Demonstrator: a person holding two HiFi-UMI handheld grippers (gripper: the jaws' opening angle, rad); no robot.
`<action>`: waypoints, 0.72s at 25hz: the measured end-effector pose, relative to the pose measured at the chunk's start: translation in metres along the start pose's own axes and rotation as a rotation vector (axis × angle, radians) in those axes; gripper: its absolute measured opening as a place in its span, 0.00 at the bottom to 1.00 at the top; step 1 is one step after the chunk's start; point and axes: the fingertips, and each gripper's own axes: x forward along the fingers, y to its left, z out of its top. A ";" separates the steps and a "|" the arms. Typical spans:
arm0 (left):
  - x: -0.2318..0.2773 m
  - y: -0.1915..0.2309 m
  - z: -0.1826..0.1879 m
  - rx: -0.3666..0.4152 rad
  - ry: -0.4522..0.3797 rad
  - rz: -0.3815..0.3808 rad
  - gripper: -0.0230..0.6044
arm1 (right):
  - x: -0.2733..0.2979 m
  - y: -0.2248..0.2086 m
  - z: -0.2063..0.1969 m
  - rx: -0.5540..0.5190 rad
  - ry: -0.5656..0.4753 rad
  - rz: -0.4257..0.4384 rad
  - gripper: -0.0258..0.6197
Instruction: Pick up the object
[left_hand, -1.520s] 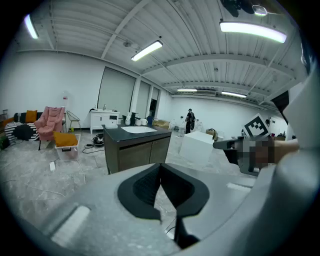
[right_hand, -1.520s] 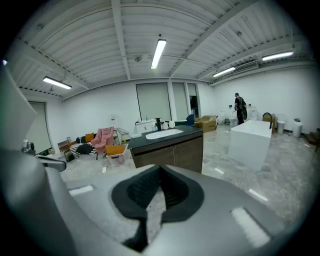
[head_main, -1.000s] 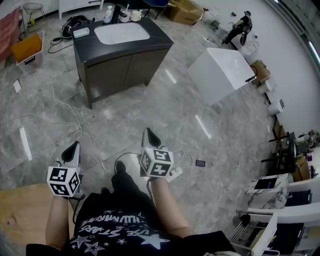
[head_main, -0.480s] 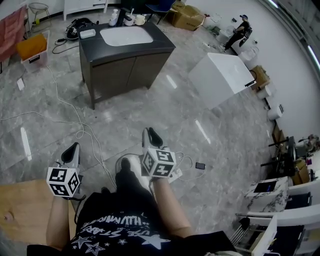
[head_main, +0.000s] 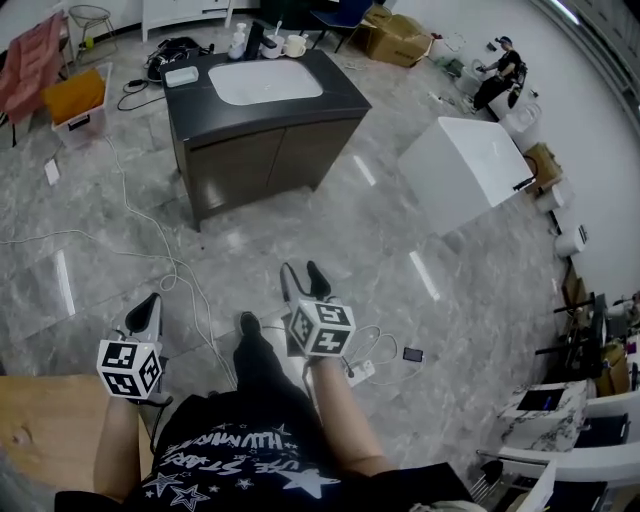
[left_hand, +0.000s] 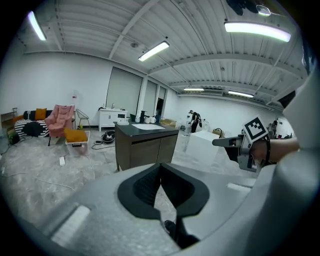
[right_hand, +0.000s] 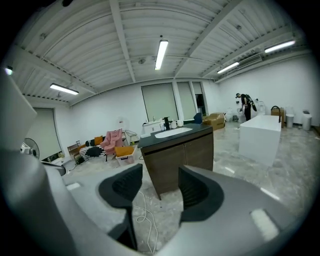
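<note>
A dark cabinet (head_main: 330, 95) with a white sink (head_main: 265, 80) stands ahead on the marble floor. Small things sit along its back edge: a bottle (head_main: 237, 42), a white cup (head_main: 294, 45) and a small dish (head_main: 181, 76). My right gripper (head_main: 303, 278) is held in the air over the floor, well short of the cabinet, pointing at it. Its jaws are opening and nothing is between them (right_hand: 161, 187). My left gripper (head_main: 147, 312) hangs lower at the left, its pads together on nothing (left_hand: 160, 170). Both gripper views show the cabinet (right_hand: 182, 150) (left_hand: 145, 147) some way off.
A white block (head_main: 470, 170) stands right of the cabinet. Cables (head_main: 150, 240) trail over the floor to a power strip (head_main: 362, 370) by my feet. An orange bin (head_main: 75, 100) sits at far left and a wooden tabletop (head_main: 40, 420) at bottom left.
The right gripper's jaws have gone from together to apart. The cabinet has slid a little lower and to the right in the head view. The left gripper has hardly moved.
</note>
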 end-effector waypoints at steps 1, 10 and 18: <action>0.012 0.004 0.009 -0.003 -0.001 0.013 0.05 | 0.015 -0.007 0.007 0.006 0.003 0.009 0.40; 0.135 0.022 0.098 -0.013 -0.019 0.105 0.05 | 0.154 -0.059 0.093 -0.004 0.019 0.112 0.40; 0.196 0.039 0.131 -0.069 -0.025 0.209 0.05 | 0.248 -0.075 0.132 -0.016 0.063 0.215 0.40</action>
